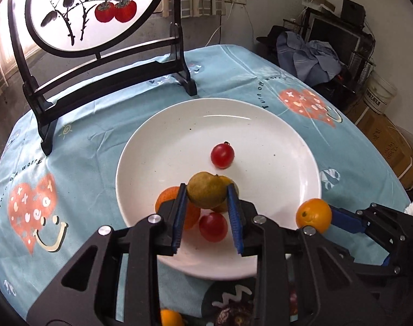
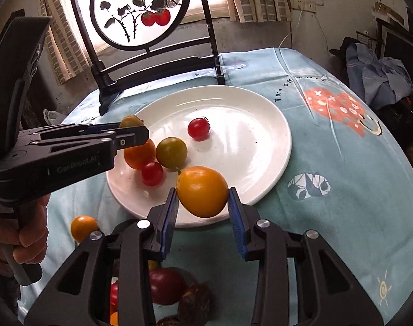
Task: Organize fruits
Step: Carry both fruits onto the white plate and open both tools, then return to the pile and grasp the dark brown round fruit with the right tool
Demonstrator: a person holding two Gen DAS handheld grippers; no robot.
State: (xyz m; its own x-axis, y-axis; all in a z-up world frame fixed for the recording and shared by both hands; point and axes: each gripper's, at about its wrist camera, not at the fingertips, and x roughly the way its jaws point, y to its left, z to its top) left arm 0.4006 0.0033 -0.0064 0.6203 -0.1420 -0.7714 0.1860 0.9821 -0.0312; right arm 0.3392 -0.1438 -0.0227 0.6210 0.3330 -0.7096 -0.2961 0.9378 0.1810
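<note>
A white plate sits on the blue tablecloth. My left gripper is shut on a greenish-yellow citrus held above the plate's near-left part. My right gripper is shut on an orange citrus over the plate's near rim. On the plate lie an orange citrus, a green-yellow citrus, a near cherry tomato and a far cherry tomato.
A black-framed round screen with painted persimmons stands behind the plate. Loose fruit lies near the table's front edge: a small orange, a dark red fruit and brown fruits. Clutter and boxes stand at the right.
</note>
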